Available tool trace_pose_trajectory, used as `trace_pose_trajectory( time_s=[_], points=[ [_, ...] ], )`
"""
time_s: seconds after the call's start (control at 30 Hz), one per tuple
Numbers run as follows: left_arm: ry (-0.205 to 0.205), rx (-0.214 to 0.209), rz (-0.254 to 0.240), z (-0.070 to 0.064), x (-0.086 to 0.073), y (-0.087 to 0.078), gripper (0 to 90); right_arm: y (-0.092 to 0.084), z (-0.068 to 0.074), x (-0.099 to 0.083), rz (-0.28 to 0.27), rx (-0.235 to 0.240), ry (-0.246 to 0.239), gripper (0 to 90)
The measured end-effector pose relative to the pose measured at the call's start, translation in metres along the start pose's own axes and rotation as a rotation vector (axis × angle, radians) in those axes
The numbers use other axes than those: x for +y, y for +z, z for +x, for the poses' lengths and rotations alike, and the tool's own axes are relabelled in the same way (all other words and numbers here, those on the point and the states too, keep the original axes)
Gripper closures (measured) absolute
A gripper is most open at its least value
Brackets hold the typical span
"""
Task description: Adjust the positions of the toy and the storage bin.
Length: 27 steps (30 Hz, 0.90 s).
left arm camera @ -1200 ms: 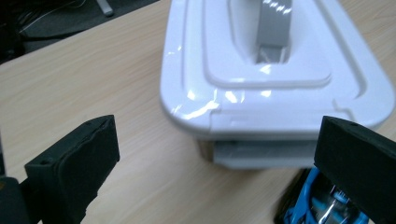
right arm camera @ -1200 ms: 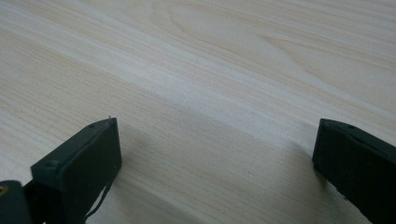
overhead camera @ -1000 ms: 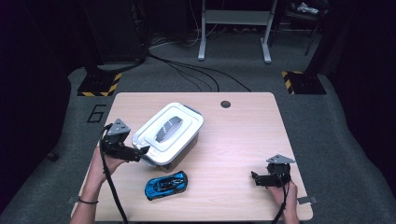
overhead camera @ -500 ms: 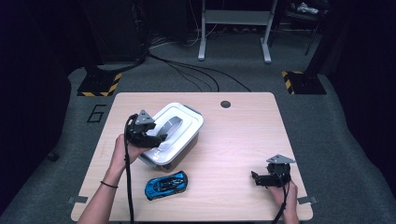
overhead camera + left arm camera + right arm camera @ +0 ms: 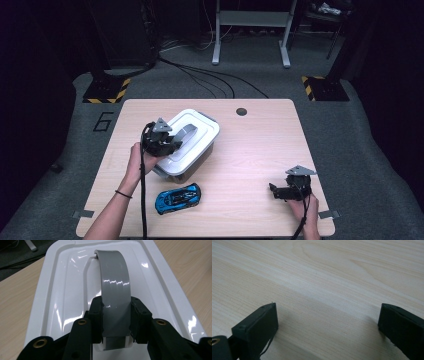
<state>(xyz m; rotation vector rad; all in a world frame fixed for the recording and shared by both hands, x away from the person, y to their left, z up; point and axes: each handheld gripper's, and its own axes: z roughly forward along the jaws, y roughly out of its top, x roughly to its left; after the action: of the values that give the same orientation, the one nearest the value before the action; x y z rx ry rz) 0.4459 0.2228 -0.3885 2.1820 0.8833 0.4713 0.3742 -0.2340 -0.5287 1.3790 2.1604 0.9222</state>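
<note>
A white lidded plastic box stands on the left half of the wooden table, with a grey arched handle on its lid. My left gripper sits over the lid's near end; its jaws have just been closing and now press the grey handle from both sides. A blue toy car lies in front of the box near the table's front edge. At the front right, my right gripper rests low over bare wood, its jaws spread wide with nothing between them.
A round cable hole is in the table's far edge. Beyond the table are floor cables, yellow-black striped floor markers and desk legs. Bare wood spans the table's middle and right.
My left gripper has moved right from the table's left side onto the box lid and shut on the grey handle. The right gripper and the blue car have stayed put.
</note>
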Motion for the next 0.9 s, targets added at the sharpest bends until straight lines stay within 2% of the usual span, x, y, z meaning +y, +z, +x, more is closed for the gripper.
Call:
trace_pose_trajectory(
  time_s=[0.37, 0.4, 0.9],
  points=[
    [-0.013, -0.011, 0.000, -0.006, 0.018, 0.019, 67.1, 0.000, 0.000, 0.000, -0.003, -0.003, 0.006, 2.6],
    [-0.001, -0.010, 0.006, -0.005, 0.020, 0.020, 67.1, 0.000, 0.000, 0.000, -0.004, -0.003, 0.005, 2.8],
    [-0.032, -0.036, -0.003, -0.007, 0.038, 0.041, 67.1, 0.000, -0.001, 0.000, -0.009, -0.004, -0.004, 2.9]
  ],
)
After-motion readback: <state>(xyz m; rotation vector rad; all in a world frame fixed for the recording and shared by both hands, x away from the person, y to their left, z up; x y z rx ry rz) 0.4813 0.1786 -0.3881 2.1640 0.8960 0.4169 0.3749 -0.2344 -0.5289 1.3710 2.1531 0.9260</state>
